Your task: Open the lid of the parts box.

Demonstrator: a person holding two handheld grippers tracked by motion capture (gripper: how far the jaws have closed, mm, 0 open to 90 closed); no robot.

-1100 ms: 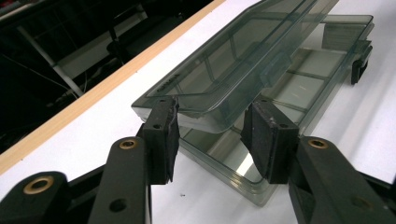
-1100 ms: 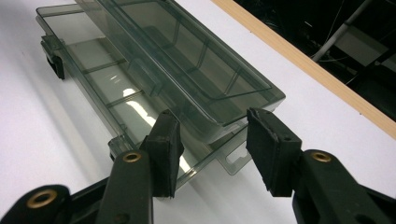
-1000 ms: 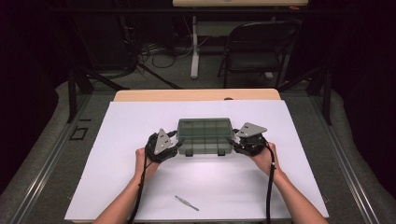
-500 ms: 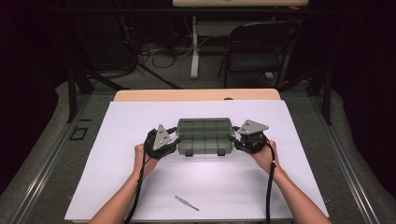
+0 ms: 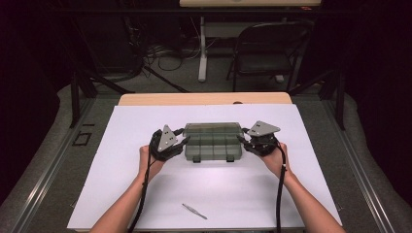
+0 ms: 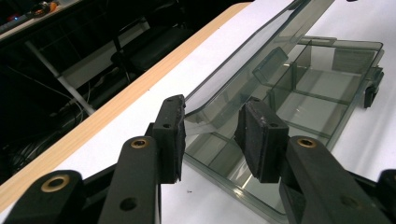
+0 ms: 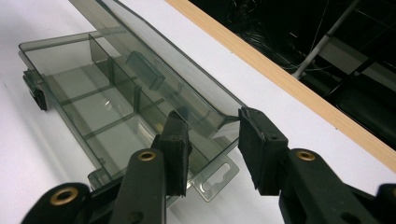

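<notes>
1. Sadly, the high view was too small to show how far up the lid [image 5: 214, 128] of the box [image 5: 213, 143] stood.
2. Up close, the lid [image 6: 243, 60] ran off the top of the left gripper view, and the box [image 6: 299, 107] was cut off low down behind a jaw.
3. See-through plastic made the walls inside hard to tell apart.
4. Small tweezers [image 5: 194, 211] lay near the front edge of the table [image 5: 121, 145], well apart from the box.
5. That box sat in the middle of the table, its long side running left to right, its two clips facing the person.
6. At its left end, the left gripper [image 6: 210, 130] had been closing, with a lid corner between its jaws; one pad touched it, the other stood just off.
7. At the other end, the right gripper [image 7: 212, 149] had been closing too, round the other lid [image 7: 154, 65] corner, with a gap at one pad.
</notes>
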